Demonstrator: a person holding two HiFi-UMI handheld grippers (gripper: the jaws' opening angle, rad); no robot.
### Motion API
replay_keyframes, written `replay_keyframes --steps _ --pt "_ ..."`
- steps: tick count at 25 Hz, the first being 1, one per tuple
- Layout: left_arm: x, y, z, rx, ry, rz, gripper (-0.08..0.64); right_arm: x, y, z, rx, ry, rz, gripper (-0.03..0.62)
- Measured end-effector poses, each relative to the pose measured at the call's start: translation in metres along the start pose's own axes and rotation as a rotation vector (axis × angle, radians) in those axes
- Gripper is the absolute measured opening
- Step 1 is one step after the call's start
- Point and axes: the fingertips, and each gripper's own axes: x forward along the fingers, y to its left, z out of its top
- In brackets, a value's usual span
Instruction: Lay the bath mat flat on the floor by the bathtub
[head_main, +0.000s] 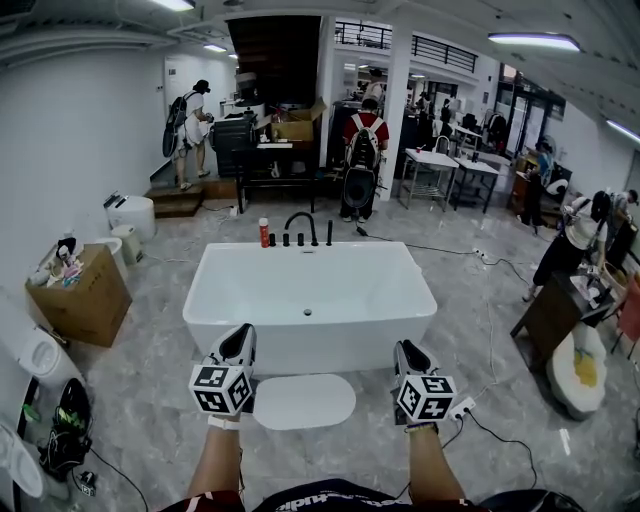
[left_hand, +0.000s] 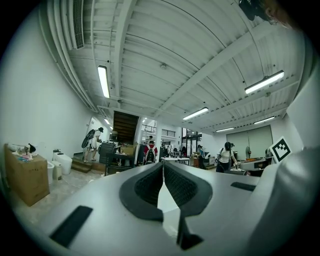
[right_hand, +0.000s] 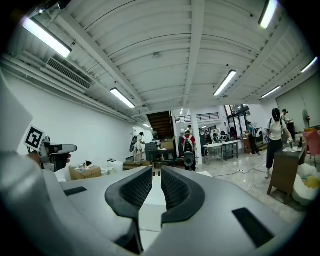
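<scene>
The cube of the left gripper (head_main: 238, 345) seems to cover the left end of the bath mat (head_main: 305, 401), it and the right gripper (head_main: 408, 352) hide strips of the near wall of the bathtub (head_main: 312, 352), the forearms (head_main: 215, 468) are cut off at the near edge, and the red bottle (head_main: 264, 233) on the far rim is too small to identify

Both bare forearms come in from the lower edge of the head view, almost parallel and well apart. The left forearm (head_main: 214, 466) is at the lower left and carries the left gripper (head_main: 243, 332), with its marker cube (head_main: 221, 388) on top. The right forearm (head_main: 436, 470) is at the lower right and carries the right gripper (head_main: 404, 347). Both grippers point forward, away from the person. The left jaws touch at their tips and hold nothing. The right jaws stand a narrow gap apart, also empty.
</scene>
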Motion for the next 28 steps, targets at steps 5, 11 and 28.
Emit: replay_keyframes --steps 5,11,28 --pt "0.003 -0.008 0.000 0.006 0.002 -0.013 0.026 -0.001 -0.004 0.002 -0.011 -0.008 -0.011 0.064" --pt "0.005 -0.013 0.005 0.007 -0.013 -0.018 0.026 -0.004 -0.006 0.011 -0.024 -0.041 -0.008 0.044" --pt "0.007 -0.024 0.015 0.046 -0.027 -0.011 0.026 -0.010 -0.009 0.018 -0.037 -0.061 -0.018 0.026"
